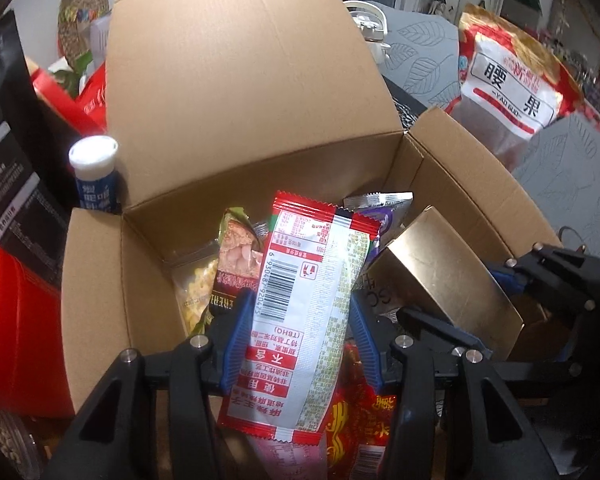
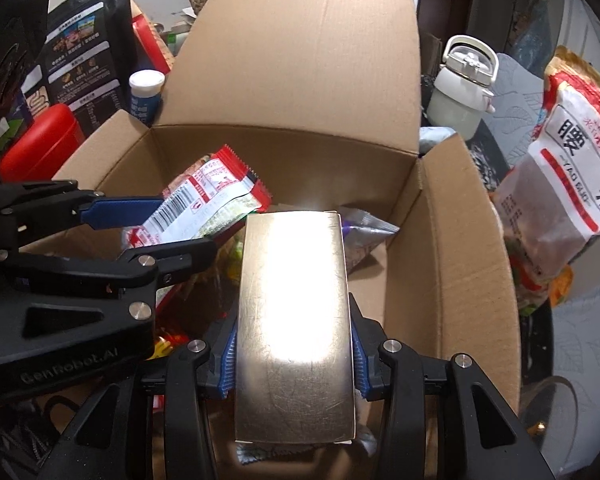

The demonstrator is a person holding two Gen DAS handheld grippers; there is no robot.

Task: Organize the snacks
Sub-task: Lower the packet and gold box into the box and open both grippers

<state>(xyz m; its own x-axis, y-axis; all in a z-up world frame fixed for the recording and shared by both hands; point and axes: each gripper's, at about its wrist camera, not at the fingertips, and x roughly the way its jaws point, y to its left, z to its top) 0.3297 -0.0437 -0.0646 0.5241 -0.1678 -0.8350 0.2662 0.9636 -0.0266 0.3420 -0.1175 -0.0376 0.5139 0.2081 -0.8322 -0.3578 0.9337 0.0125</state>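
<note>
I judged the sorting partly done: several snacks already lay in the cardboard box, two more were in my grip above it, and at least the big cashew bag, off beyond and to the right of both grippers, was outside and not yet dealt with. My left gripper was clenched on a red-and-white snack packet, its blue pads pressing the packet's two long edges, the packet's far end reaching out ahead of the fingers over the box's interior. Ahead of it and slightly left, down in the box, I saw a clear bag of yellow pieces against the left wall and a dark cereal-type packet beside it; beneath the gripper lay a red noodle packet. Just to the right of that gripper, my right gripper was grasping a gold box by its long sides, tilted down into the box's right half. Ahead of the gold box a purple-and-silver packet rested on the box floor near the far wall. The box's rear flap stood upright. Outside, left of the left gripper, stood a white-capped blue tube and a red container.
</note>
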